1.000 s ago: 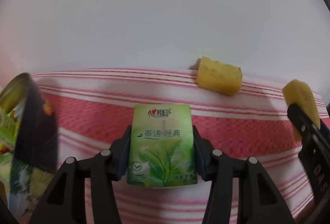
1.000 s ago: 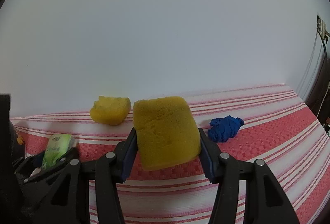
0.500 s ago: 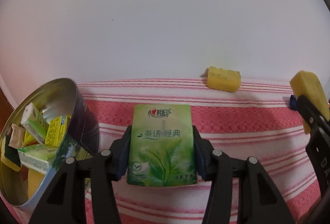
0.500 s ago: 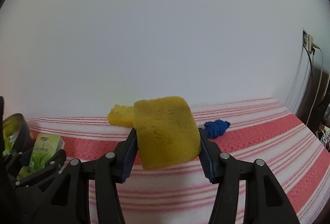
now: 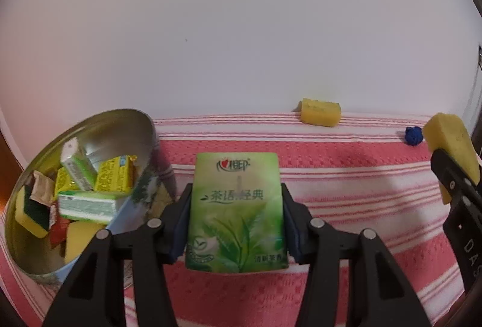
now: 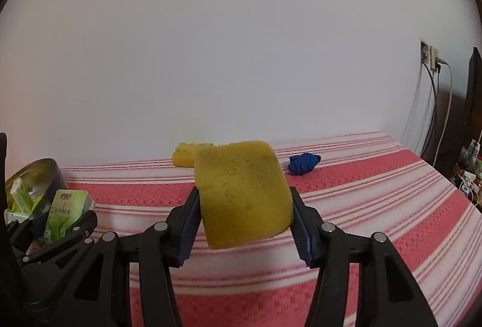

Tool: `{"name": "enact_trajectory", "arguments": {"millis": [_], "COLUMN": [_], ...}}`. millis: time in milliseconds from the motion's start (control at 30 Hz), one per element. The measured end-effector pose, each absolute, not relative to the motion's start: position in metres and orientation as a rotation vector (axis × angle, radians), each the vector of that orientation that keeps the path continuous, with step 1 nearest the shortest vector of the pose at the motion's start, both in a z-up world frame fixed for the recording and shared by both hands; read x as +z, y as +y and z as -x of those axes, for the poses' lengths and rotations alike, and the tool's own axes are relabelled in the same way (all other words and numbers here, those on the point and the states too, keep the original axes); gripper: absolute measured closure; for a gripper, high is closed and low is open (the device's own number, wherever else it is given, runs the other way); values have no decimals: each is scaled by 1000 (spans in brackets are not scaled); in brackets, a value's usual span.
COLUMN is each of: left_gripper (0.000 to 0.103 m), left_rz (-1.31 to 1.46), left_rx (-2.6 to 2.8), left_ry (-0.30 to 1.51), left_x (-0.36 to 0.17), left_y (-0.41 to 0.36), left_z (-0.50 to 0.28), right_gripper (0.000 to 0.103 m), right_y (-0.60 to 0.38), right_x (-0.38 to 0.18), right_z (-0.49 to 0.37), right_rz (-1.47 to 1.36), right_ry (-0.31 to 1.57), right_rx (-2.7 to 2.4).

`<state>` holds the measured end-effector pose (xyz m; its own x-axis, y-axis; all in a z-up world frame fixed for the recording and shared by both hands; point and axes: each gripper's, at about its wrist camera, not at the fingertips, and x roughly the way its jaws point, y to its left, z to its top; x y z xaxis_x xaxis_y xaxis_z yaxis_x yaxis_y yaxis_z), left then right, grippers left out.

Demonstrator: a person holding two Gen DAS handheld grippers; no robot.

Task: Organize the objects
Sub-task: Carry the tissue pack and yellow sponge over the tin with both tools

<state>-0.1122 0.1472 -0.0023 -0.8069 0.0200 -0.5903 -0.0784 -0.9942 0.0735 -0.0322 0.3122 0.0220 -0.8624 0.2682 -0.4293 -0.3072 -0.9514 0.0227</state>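
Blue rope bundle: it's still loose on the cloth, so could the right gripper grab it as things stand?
Probably not yet: the right gripper is shut on a yellow sponge, though nothing lies before the blue rope bundle.

the right gripper (image 6: pixel 245 224) is clamping a yellow sponge (image 6: pixel 242 194) above the striped cloth (image 6: pixel 376 206). a second sponge (image 6: pixel 183 156) and a blue bundle (image 6: pixel 302 163) are lying beyond. the left gripper (image 6: pixel 64 223) is gripping a green packet (image 6: pixel 64 211) beside a metal tin (image 6: pixel 39 176).
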Motion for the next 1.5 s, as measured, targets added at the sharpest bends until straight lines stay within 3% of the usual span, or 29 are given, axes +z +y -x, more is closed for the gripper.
{"name": "enact_trajectory", "arguments": {"millis": [700,1500], "left_gripper": [51,51], "left_rz": [734,733], "left_rx": [2952,3109], "left_ry": [207,19], "left_x": [35,69], "left_y": [90,-44], "left_z": [81,108], "right_gripper": [46,46], "right_y": [256,138], "right_x": [25,73], "right_z": [-4,41], "right_rz": [537,494], "right_ry": [126,88], "right_rx": [2820,3035]}}
